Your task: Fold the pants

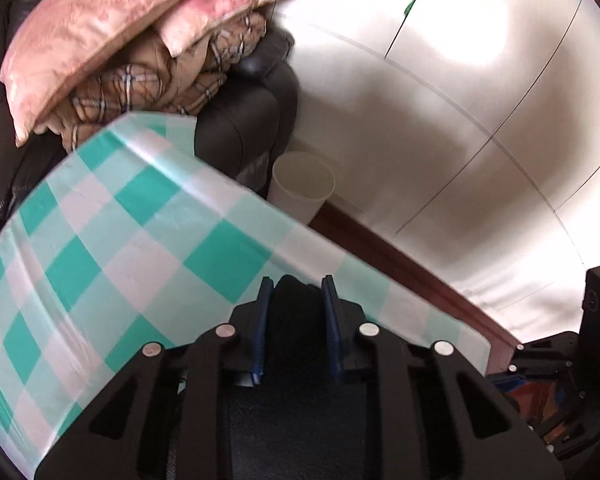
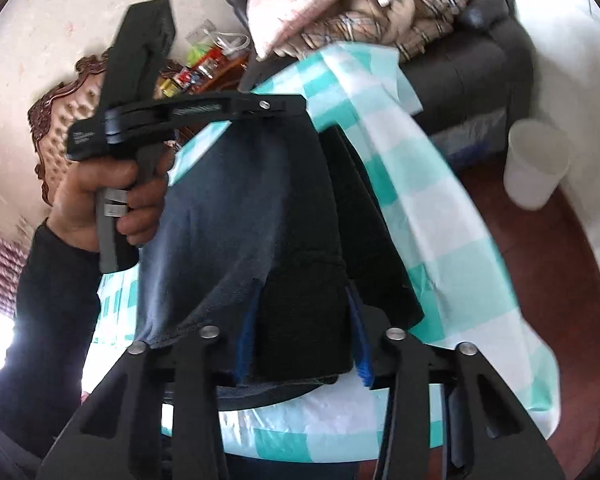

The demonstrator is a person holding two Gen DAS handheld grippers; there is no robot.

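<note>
Above the table (image 2: pixel 428 184) — both grippers (image 2: pixel 302 320) clamp pants (image 2: pixel 236 216)

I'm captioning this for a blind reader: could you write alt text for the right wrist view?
The right gripper clamps a fold of dark navy fabric pants, while the left gripper holds their far end above a teal-and-white checked tablecloth.

Ahead of the left jaws, a table under a teal-and-white checked tablecloth (image 1: pixel 140 232), glossy, its edge draping off to the jaws' right. In the right wrist view the dark pants (image 2: pixel 236 208) hang over that cloth, beyond the jaws.
</note>
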